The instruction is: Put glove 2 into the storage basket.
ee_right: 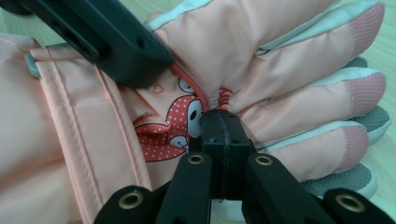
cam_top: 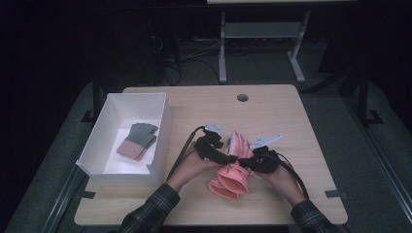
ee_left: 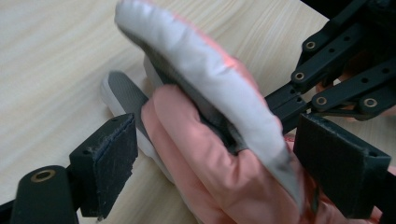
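Note:
A pair of pink padded gloves (cam_top: 228,183) lies stacked at the middle of the wooden table (cam_top: 301,126), fingers pointing away from the person. My left gripper (cam_top: 230,157) is open, its jaws standing wide on either side of the upper pink glove (ee_left: 196,140), whose grey palm side (ee_left: 210,79) is curled up. The left pad (ee_left: 112,163) stands clear of the fabric. My right gripper (ee_right: 223,126) is shut, and its tips press against the back of the glove (ee_right: 289,70) beside a red dotted cartoon patch (ee_right: 173,126). In the high view, the right gripper (cam_top: 244,163) comes in from the right.
A white open box (cam_top: 97,141) stands at the table's left and holds a grey and pink folded item (cam_top: 137,141). A round cable hole (cam_top: 242,97) sits near the far edge. Cables trail from both grippers toward the person.

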Action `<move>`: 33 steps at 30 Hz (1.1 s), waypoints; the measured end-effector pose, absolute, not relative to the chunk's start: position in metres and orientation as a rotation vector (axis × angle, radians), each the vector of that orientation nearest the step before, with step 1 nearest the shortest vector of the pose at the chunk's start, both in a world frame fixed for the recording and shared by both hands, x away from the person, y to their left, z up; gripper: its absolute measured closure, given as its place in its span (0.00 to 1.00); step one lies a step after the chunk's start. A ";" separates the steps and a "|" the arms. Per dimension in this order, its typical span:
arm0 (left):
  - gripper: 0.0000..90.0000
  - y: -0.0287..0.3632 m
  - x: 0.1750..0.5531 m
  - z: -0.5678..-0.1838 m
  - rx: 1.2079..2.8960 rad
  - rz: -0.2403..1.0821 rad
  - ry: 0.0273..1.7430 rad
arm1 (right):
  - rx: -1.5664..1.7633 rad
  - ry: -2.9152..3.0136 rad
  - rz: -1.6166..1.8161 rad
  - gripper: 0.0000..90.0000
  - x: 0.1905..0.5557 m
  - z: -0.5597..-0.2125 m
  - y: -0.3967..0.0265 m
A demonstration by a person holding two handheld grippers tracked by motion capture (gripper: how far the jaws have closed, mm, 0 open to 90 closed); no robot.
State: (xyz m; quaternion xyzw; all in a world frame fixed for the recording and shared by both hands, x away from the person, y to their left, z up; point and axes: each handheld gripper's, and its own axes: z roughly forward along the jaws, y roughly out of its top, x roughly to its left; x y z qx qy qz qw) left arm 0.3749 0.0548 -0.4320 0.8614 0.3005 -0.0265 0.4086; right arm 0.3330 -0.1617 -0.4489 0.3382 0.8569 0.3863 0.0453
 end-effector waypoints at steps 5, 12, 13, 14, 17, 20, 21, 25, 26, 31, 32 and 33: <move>0.15 0.056 0.379 -0.446 2.185 -0.143 0.797 | 1.025 2.619 1.163 1.00 0.332 -0.451 -0.160; 0.15 0.056 0.383 -0.459 2.169 -0.243 0.809 | 1.012 2.627 1.159 1.00 0.333 -0.453 -0.160; 0.15 0.056 0.384 -0.461 2.175 -0.248 0.804 | 1.009 2.628 1.154 1.00 0.333 -0.453 -0.160; 0.15 0.056 0.383 -0.462 2.165 -0.261 0.812 | 1.004 2.628 1.152 1.00 0.333 -0.453 -0.160; 0.17 0.056 0.384 -0.466 2.162 -0.302 0.817 | 1.010 2.632 1.153 1.00 0.333 -0.454 -0.161; 0.21 0.055 0.384 -0.466 2.162 -0.319 0.801 | 0.995 2.632 1.154 1.00 0.333 -0.455 -0.161; 0.22 0.055 0.384 -0.466 2.162 -0.319 0.801 | 0.995 2.632 1.154 1.00 0.333 -0.455 -0.161; 0.30 0.055 0.385 -0.469 2.147 -0.368 0.782 | 0.995 2.632 1.158 1.00 0.333 -0.456 -0.161; 0.34 0.055 0.385 -0.470 2.134 -0.388 0.783 | 1.008 2.633 1.157 1.00 0.333 -0.456 -0.161; 0.47 0.060 0.388 -0.474 2.107 -0.442 0.778 | 1.000 2.629 1.150 1.00 0.333 -0.457 -0.161; 0.49 0.061 0.388 -0.474 2.101 -0.449 0.777 | 1.000 2.628 1.149 1.00 0.333 -0.457 -0.160; 0.51 0.061 0.388 -0.474 2.101 -0.446 0.778 | 0.999 2.627 1.149 1.00 0.333 -0.457 -0.160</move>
